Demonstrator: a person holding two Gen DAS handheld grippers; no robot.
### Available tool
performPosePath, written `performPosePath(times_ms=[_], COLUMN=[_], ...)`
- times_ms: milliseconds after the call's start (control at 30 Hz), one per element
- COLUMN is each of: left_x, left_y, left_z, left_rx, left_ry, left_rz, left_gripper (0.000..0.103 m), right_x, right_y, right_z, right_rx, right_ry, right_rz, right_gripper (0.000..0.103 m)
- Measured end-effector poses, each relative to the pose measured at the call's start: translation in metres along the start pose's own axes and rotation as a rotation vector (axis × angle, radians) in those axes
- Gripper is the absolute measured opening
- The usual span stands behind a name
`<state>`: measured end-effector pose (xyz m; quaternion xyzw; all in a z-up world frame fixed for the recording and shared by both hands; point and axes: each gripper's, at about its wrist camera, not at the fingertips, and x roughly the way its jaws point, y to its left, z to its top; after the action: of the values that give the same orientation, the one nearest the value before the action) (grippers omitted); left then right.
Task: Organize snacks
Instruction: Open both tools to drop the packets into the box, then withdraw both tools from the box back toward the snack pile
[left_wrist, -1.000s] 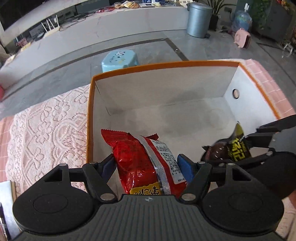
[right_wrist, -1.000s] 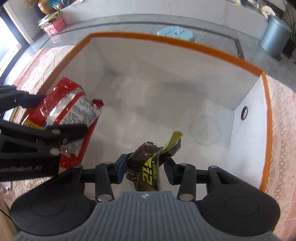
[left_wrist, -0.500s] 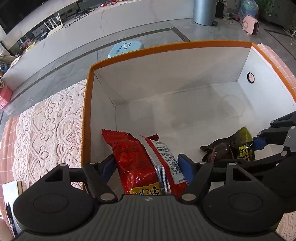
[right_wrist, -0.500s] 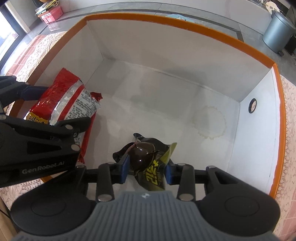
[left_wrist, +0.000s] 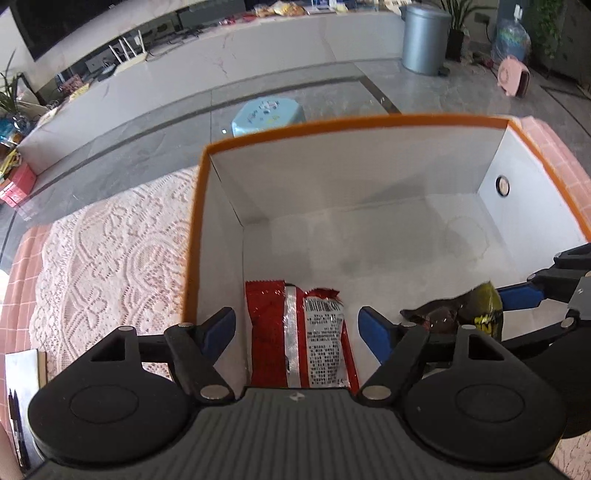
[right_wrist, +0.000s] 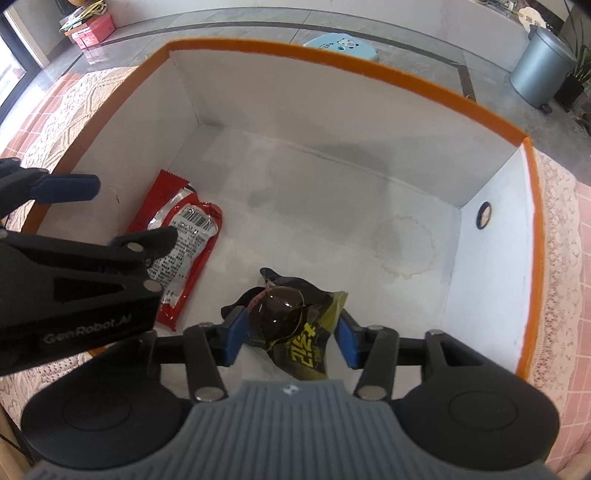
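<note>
A white box with an orange rim (left_wrist: 332, 125) (right_wrist: 332, 62) stands on the table, and both grippers point down into it. The red snack packet (left_wrist: 299, 339) (right_wrist: 184, 240) lies flat on the box floor at the left. My left gripper (left_wrist: 295, 325) is above it, its jaws opening, and the pads stand clear of the packet on both sides. A dark brown and yellow snack packet (right_wrist: 291, 325) (left_wrist: 454, 314) lies on the floor near the front. My right gripper (right_wrist: 290, 332) straddles it with jaws opening and the pads just off the wrapper.
A pink lace cloth (left_wrist: 110, 258) covers the table around the box. A notepad with pens (left_wrist: 18, 387) lies at the table's left edge. On the floor beyond are a light blue stool (left_wrist: 269, 114) and a grey bin (left_wrist: 424, 40). The box floor has a faint stain (right_wrist: 402, 247).
Both packets have gone from being gripped above the floor to lying flat on it. The jaws of both grippers have widened and let go.
</note>
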<state>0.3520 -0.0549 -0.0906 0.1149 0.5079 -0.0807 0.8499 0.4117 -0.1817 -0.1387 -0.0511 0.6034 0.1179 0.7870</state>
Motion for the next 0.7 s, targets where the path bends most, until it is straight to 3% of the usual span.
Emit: performPosePath(times_ms=[367, 700], left_x=[-0.047, -0.114], left_y=[0.008, -0.001], left_z=[-0.002, -0.017], left_rx=[-0.076, -0.111], left_ry=[-0.101, -0.197], left_rz=[-0.008, 0.004], left_gripper=[0.089, 0.089], right_x=[-0.043, -0.111], right_y=[0.002, 0.002], right_z=[-0.008, -0.039], right_rx=[0.01, 0.025], right_ry=[-0.082, -0.237], right_rz=[-0.022, 0.003], right_gripper=[0.069, 0.076])
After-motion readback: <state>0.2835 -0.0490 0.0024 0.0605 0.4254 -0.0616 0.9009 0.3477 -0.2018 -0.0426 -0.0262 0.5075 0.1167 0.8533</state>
